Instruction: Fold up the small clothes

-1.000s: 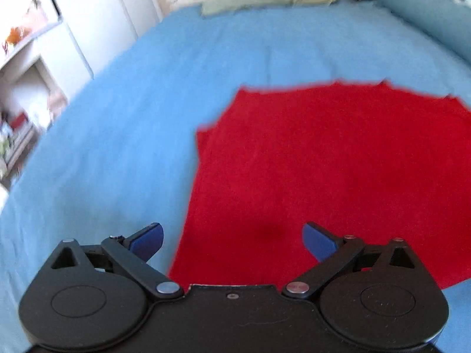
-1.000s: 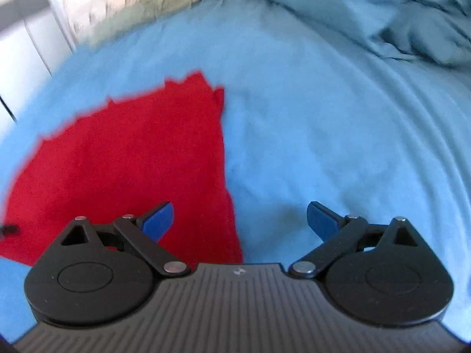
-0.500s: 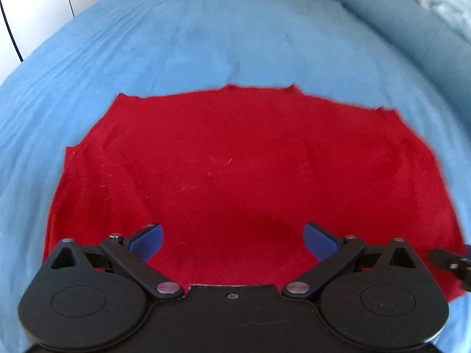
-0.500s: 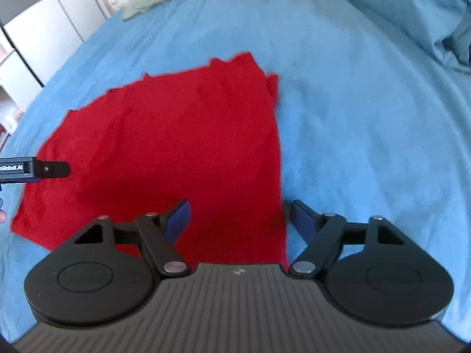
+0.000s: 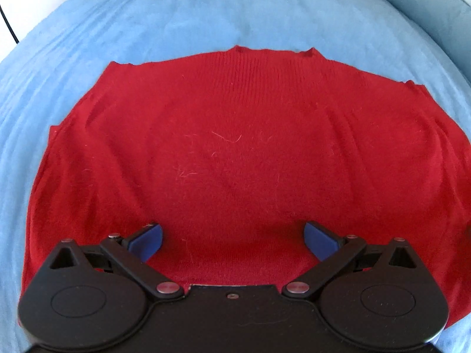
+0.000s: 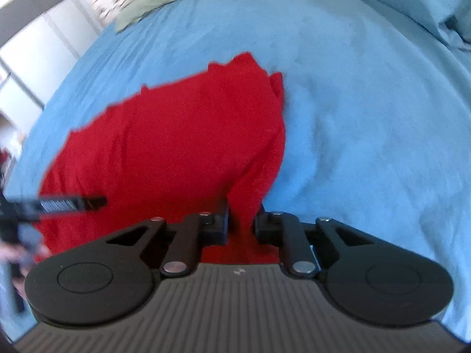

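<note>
Where lit: blue bedsheet [image 5: 176,20], white cupboards [image 6: 35,67] beyond.

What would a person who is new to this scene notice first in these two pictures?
First, the bright red sweater, spread flat on the blue bedsheet and filling the middle of both views. Next, the right gripper, whose jaws are closing on a raised fold at the sweater's right edge. The left gripper stands open over the near hem.

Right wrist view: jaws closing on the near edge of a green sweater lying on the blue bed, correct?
Not green: the sweater is red, as the right wrist view shows. The rest holds: the right gripper jaws are closing with its near edge bunched between them, on the blue bed.
</note>
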`<state>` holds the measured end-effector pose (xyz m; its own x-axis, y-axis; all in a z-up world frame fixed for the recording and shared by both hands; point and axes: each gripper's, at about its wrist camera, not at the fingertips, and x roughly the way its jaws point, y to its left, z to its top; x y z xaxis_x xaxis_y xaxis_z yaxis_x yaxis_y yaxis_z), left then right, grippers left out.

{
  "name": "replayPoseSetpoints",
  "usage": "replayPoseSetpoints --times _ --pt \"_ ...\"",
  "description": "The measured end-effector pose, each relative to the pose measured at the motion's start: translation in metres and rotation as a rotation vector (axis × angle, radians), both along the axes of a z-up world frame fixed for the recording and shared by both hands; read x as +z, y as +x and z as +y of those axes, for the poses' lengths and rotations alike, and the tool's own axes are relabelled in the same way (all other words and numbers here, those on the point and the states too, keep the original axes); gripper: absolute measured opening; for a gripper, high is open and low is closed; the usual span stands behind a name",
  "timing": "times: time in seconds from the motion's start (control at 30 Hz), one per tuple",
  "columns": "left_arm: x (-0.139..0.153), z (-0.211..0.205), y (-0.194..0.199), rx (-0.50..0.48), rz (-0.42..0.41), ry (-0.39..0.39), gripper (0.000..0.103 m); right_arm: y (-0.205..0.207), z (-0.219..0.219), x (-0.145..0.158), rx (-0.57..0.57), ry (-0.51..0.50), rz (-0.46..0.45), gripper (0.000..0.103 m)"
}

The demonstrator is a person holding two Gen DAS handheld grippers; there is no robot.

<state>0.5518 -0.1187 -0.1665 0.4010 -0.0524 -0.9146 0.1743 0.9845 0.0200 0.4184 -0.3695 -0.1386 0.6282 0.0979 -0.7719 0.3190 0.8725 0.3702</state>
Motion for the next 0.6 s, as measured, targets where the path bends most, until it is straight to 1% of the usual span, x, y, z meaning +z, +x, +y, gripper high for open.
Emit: replayPoseSetpoints --times 0.07,0.13,0.17,0.23,0.3,0.33,0.4,0.43,0.5,0.53,0.6 --pt "0.002 0.005 0.006 -0.012 0.03 -0.025 0.103 0.007 0.01 0.03 -0.023 0.029 -0.048 0.029" --pt "0.009 0.017 0.007 -0.022 0.035 -0.059 0.103 0.021 0.031 0.063 0.004 0.042 -0.103 0.029" --pt "0.016 0.028 0.005 -0.013 0.02 -0.051 0.1 0.031 0.046 0.079 0.036 0.046 -0.132 0.028" --pt "0.029 0.058 -0.001 0.016 -0.018 -0.022 0.099 0.053 0.084 0.105 0.126 0.043 -0.17 0.028" --pt "0.041 0.1 -0.012 0.044 -0.05 -0.034 0.099 0.077 0.133 0.119 0.244 0.021 -0.182 0.028" --pt "0.046 0.121 -0.018 0.056 -0.067 -0.026 0.099 0.089 0.163 0.12 0.312 0.009 -0.179 0.028" --pt "0.049 0.161 -0.033 0.068 -0.094 0.007 0.099 0.105 0.216 0.11 0.42 -0.023 -0.163 0.028" --pt "0.048 0.179 -0.04 0.072 -0.097 0.019 0.099 0.112 0.243 0.098 0.465 -0.034 -0.146 0.028" --pt "0.039 0.21 -0.054 0.082 -0.086 0.026 0.099 0.125 0.29 0.061 0.548 -0.055 -0.081 0.027" --pt "0.033 0.221 -0.059 0.086 -0.073 0.023 0.099 0.129 0.313 0.036 0.584 -0.082 -0.03 0.027" --pt "0.024 0.236 -0.069 0.086 -0.061 0.008 0.099 0.131 0.336 -0.001 0.598 -0.123 0.048 0.027"
